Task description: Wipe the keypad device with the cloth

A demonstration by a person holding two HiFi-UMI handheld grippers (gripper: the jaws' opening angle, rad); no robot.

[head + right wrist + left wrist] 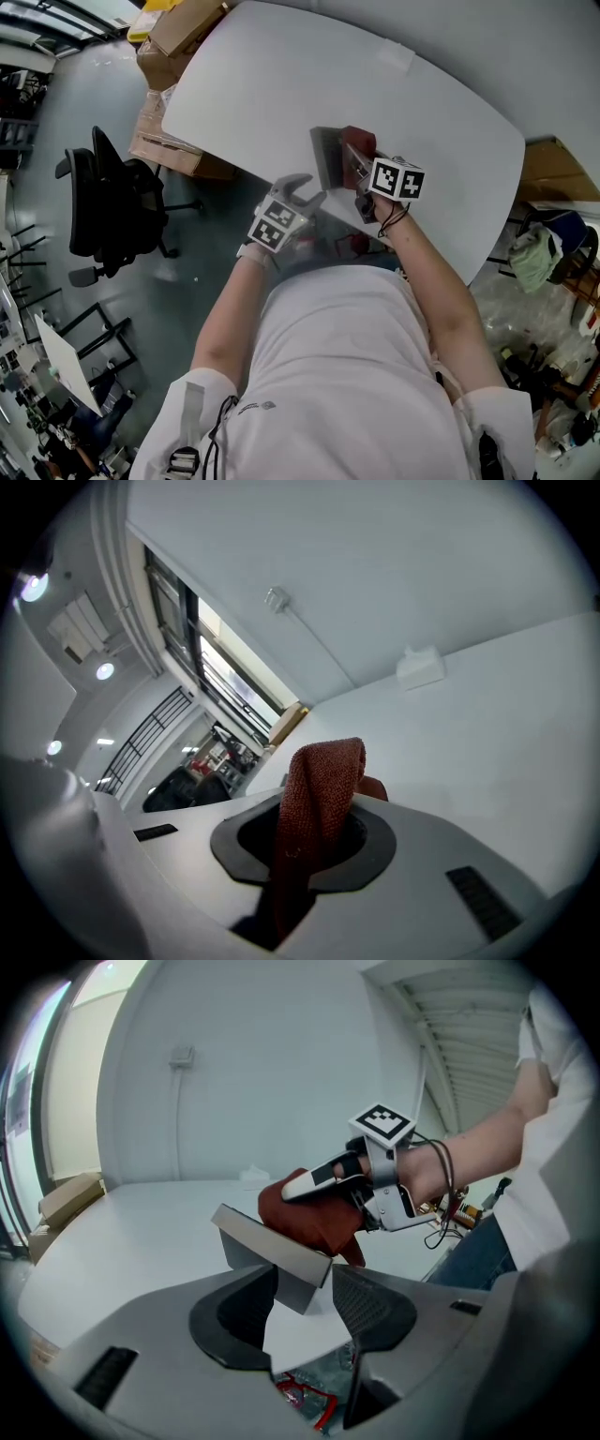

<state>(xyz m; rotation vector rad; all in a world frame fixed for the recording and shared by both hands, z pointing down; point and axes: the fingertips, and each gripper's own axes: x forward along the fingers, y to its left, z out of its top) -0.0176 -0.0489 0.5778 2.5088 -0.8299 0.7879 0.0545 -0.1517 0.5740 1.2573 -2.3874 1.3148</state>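
Keypad device [272, 1252] is tilted up off the worktop [122, 1232], corner clamped in left tool [307, 1296], prob. to steady it, while right tool [311, 839] pinches the red cloth [317, 785] against it for wiping.

Grey keypad device [270, 1243] held tilted; red cloth [311, 1211] against it.

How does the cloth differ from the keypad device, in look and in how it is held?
The cloth is dark red and folded over; the device is a flat grey slab. The right gripper pinches the cloth; the left gripper clamps the device by a corner. Both are held in shut jaws.
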